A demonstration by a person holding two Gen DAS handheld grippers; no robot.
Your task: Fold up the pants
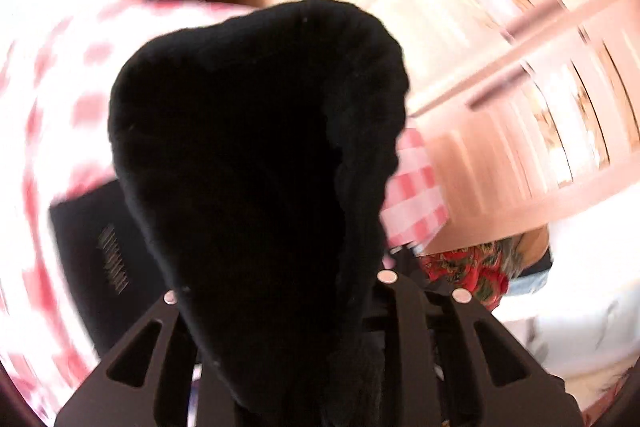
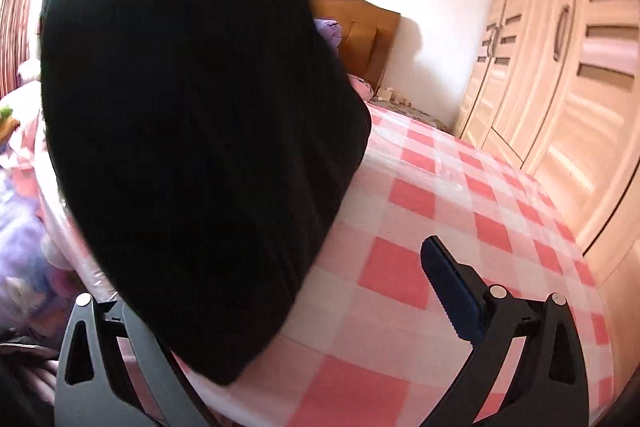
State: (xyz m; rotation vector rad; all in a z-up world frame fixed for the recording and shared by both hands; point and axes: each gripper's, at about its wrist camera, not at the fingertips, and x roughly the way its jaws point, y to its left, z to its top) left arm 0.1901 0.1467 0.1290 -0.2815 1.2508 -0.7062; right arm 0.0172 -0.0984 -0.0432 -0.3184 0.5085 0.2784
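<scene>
Black pants (image 1: 256,147) fill the middle of the left wrist view. My left gripper (image 1: 280,307) is shut on a bunch of the cloth, which hangs lifted over the checked bed (image 1: 412,187). A flat part of the pants (image 1: 88,235) lies below at the left. In the right wrist view the same black pants (image 2: 192,131) hang in front of the camera's left half. My right gripper (image 2: 280,279) stands wide open; its blue-padded right finger (image 2: 448,291) is bare and the left finger is partly hidden behind the cloth.
The bed has a red-and-white checked cover (image 2: 440,227) with a brown headboard (image 2: 360,35) at the back. A pale wardrobe (image 2: 560,67) stands close on the right. Pink and purple bedding (image 2: 24,235) is heaped at the left, and a red flowered cloth (image 1: 472,271) lies below.
</scene>
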